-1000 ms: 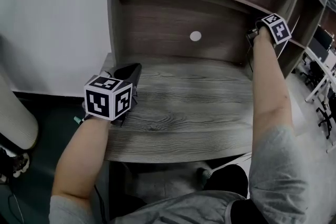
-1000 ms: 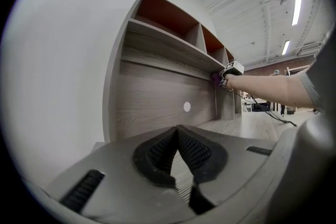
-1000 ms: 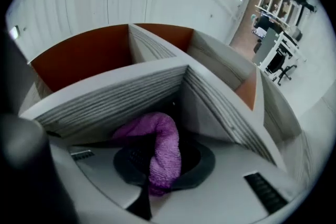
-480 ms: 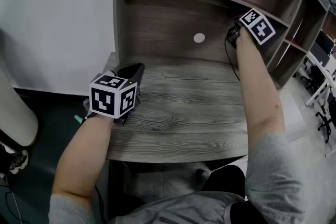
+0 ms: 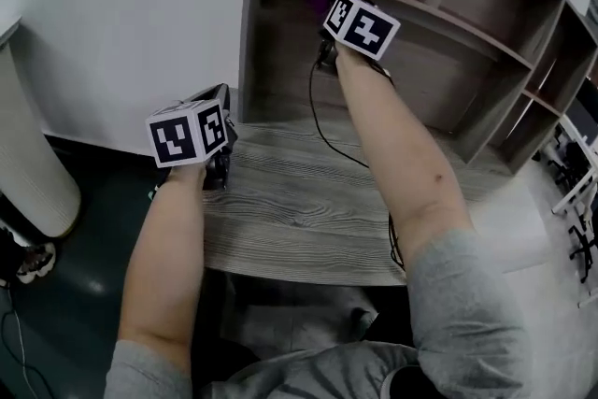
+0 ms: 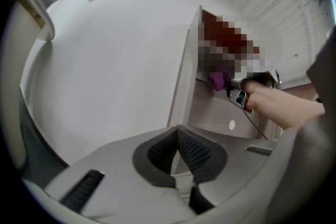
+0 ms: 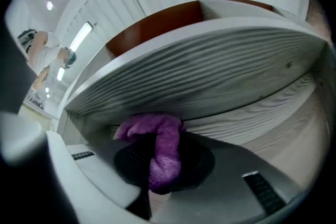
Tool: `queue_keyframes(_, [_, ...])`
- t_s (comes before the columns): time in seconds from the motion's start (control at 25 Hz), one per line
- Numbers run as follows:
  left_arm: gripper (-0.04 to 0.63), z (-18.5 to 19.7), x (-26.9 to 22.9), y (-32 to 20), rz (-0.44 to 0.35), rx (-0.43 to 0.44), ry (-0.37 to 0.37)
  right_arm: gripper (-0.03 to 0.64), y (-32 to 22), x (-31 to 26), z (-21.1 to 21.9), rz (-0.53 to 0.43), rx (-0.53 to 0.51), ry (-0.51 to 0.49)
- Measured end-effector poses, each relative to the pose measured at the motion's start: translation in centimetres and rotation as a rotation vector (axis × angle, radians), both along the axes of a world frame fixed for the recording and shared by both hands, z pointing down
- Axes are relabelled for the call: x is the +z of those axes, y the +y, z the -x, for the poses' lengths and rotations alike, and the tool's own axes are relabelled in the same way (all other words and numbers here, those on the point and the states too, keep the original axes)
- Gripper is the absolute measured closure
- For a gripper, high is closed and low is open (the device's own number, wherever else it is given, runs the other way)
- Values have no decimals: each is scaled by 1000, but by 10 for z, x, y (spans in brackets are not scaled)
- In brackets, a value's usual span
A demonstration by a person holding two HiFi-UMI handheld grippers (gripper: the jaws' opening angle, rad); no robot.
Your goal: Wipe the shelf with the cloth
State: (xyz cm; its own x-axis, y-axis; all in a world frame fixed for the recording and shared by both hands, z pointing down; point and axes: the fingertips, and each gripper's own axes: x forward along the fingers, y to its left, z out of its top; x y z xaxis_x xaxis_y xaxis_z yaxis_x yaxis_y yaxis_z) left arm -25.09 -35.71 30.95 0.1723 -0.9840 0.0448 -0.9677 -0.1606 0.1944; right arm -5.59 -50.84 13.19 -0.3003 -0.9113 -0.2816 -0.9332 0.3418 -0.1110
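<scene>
While the purple cloth (image 7: 160, 150) is clamped between the jaws of the right tool (image 7: 156, 168), its bunched upper end is pressed against the lower front edge of the wood-grain shelf (image 7: 210, 68). The jaws are closed tightly on the fabric, which hangs down between the dark pads as a thick fold. From the head view, this tool is seen raised to the left end of the shelf unit, close to its left upright panel, with the marker cube (image 5: 362, 23) turned upward and the forearm stretched across the counter (image 5: 308, 210). A thin black cable (image 5: 318, 117) is seen hanging from the tool down toward the counter. The left tool (image 6: 178, 152) is held low over the counter's left edge, near the white wall (image 5: 121, 14), well apart from the shelf. Its jaws are pressed together, and nothing is gripped between them. In the left gripper view, the cloth is visible as a small purple patch just beside the right tool.
</scene>
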Motion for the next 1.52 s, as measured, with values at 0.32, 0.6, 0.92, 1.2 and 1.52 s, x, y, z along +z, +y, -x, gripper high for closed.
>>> queue_keyframes(0.32, [574,33,10,-6,25,-103,21,557,7,0,132,12,-130,100])
queue_keyframes(0.6, [574,23,15,-10,43,-77,-56,554,6,15,59,-18,-130,124])
queue_keyframes(0.92, [574,11,20,-8,62,-54,-86,555,13,23,-291,23,325,-12])
queue_keyframes(1.2, [574,13,19,-6,55,-62,-82,557,55,9,-433,62,603,-89])
queue_keyframes(1.52, [574,8,21,-7,53,-48,-101,560,52,6,-434,127,594,-147])
